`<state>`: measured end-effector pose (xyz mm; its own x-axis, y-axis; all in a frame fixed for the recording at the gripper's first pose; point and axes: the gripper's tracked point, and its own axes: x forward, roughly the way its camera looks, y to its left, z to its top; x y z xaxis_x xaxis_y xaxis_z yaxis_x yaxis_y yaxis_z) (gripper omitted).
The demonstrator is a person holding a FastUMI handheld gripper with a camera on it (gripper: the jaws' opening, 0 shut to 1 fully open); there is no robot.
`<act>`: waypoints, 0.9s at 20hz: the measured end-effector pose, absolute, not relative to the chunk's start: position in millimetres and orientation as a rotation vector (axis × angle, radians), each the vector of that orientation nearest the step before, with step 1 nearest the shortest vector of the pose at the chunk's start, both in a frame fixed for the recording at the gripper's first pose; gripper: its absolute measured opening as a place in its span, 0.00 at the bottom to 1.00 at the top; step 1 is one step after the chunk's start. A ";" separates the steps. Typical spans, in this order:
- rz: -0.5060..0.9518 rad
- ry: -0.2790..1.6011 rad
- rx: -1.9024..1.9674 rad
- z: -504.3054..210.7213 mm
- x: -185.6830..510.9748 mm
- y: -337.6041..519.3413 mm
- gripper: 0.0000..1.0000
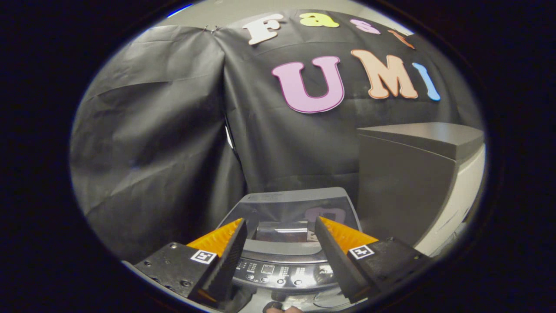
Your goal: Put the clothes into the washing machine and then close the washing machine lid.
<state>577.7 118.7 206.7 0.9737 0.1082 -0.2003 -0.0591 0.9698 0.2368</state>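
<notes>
My tongs [280, 234] hang open and empty above the washing machine [286, 261] at lower centre. Its clear lid [295, 206] looks shut, no clothes visible: either they're inside already, or loading remains.

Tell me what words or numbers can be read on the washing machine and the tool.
Grey washing machine, curved control panel: markings beside round buttons, too small and blurred to read.
Open tool, fingers apart above that panel: square black-and-white tags, patterns only, no words.
</notes>
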 end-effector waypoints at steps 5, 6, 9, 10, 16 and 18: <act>0.070 0.190 0.242 205.1 563.5 113.5 0.96; 0.067 0.188 0.242 205.3 562.1 111.5 0.96; 0.056 0.185 0.247 202.9 553.2 105.9 0.96; 0.054 0.182 0.258 202.7 550.1 104.7 0.96; 0.024 0.159 0.238 200.8 538.3 89.9 0.96; 0.021 0.149 0.227 200.3 534.9 86.5 0.96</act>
<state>534.9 86.5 200.3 0.9887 0.0377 -0.1448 -0.0041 0.9742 0.2258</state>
